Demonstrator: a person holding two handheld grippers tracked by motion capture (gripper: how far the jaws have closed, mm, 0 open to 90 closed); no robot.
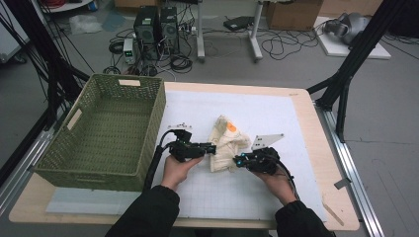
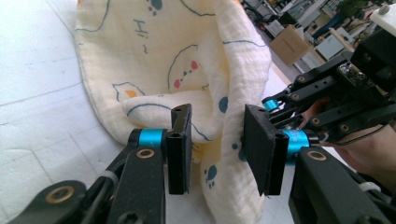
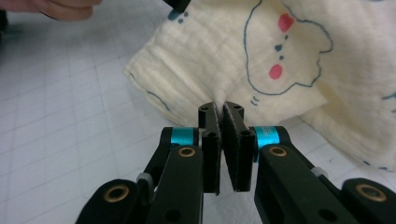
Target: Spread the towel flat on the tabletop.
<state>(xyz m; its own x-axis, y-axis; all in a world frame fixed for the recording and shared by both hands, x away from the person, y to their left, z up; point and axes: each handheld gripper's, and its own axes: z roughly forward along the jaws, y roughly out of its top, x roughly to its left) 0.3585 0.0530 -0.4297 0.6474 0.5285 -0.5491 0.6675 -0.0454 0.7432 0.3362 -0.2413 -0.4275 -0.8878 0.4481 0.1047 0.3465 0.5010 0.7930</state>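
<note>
The right gripper has its two black jaws pressed together on a thin edge of the one cream-yellow muslin cloth printed with blue-outlined animal faces and pink dots; the pinched hem rises just above the pads, and the blue collars at the jaw roots sit near each other. The left gripper stands with its two black jaws parted; a fold of the same cloth hangs between them, lying against the right-hand pad while a gap shows before the left-hand pad, so nothing is clamped there. In the left gripper view the other gripper shows at the far side of the cloth, its fingers at the fabric's edge.

Seen from the high view, the left gripper and the right gripper point inward at each other from either side of the crumpled cloth; each is borne by one hand, the left hand and the right hand, both in black sleeves. The cloth lies bunched near the middle of the one white gridded mat, which covers the pale wooden table; one green woven rectangular basket stands on the table's left side, just beside the left gripper, apart from the cloth.
</note>
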